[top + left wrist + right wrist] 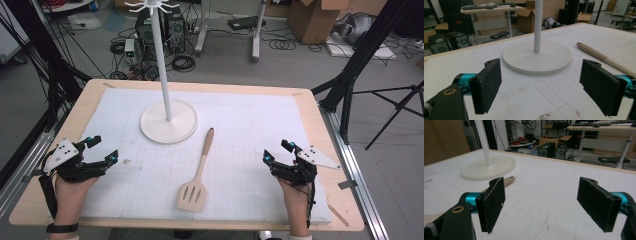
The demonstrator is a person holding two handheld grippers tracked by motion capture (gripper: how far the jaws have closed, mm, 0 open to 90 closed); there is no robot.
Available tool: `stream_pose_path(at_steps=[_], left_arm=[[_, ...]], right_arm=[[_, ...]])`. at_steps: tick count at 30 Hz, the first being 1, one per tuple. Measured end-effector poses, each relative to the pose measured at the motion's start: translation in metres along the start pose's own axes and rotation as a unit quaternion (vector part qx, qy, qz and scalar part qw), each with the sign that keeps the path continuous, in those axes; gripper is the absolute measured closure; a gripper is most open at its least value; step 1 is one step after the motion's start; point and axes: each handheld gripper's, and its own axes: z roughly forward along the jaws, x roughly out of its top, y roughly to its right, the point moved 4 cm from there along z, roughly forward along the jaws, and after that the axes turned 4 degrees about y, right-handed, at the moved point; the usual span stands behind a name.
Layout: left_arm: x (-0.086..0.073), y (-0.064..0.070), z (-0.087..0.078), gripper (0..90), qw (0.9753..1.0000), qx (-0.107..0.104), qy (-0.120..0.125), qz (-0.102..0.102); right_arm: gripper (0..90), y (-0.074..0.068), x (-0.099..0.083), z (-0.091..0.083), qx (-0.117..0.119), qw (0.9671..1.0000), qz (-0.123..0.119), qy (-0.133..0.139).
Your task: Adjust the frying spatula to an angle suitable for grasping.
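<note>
Tongs: left tongs (102, 149) and right tongs (276, 151) both apart, empty, near counter (320, 125) side edges. Spatula (196, 175) mid-counter: judged light, stiff, smooth; grip mid-handle.

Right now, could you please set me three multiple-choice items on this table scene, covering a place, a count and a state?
1. Where does the spatula lie?
A. Between the two grippers, in front of the stand's base
B. On the stand's base
C. Held in the left gripper

2. How many slots are cut in the spatula's blade?
A. One
B. Three
C. Six

3. How do the jaws of the left gripper and right gripper stand?
A. Both open and empty
B. Both shut
C. The left is shut on the handle

Answers:
1 A: it rests on the white mat, its handle tip near the stand.
2 B: the high view shows three slots.
3 A: each gripper view shows a wide, empty gap.
</note>
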Motion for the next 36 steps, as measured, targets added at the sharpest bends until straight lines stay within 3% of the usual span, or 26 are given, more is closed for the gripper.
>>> stream_pose_path(at_steps=[36], left_arm=[[0.0021,-0.0027,-0.0072,19.3,1.0000,0.006,0.004,-0.006]], right_arm=[[21.1,0.0020,0.0005,0.0000,0.005,1.0000,0.006,0.003]])
